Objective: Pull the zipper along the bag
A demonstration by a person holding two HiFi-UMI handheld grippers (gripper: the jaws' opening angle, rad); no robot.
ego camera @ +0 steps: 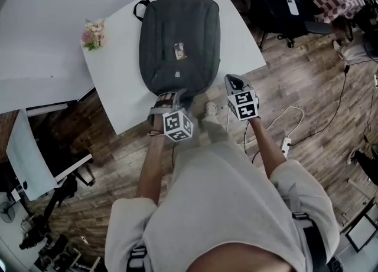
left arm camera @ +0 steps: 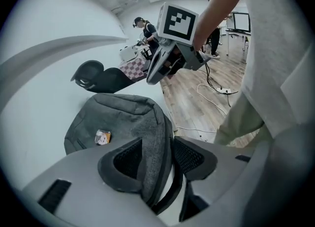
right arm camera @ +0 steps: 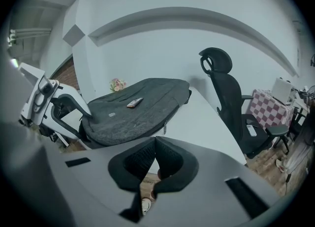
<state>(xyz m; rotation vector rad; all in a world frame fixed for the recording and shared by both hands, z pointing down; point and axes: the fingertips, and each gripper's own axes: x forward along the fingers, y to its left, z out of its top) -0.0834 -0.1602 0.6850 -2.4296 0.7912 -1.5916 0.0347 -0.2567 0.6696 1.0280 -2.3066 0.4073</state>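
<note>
While the right tool (right arm camera: 155,142) is closed, left tool (left arm camera: 158,147) gapes astride the bag (left arm camera: 120,113).

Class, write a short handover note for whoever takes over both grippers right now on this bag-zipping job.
Left gripper: open, jaws astride the near edge of the dark bag, which lies flat on the white table.
Right gripper: shut, empty, by the table's near edge, apart from the bag.
Zipper pull: hangs at the bag's side facing the right gripper, ungripped.
Done: left gripper placed at the bag.
Left: probably clamp the edge, take the pull, draw it along.
</note>
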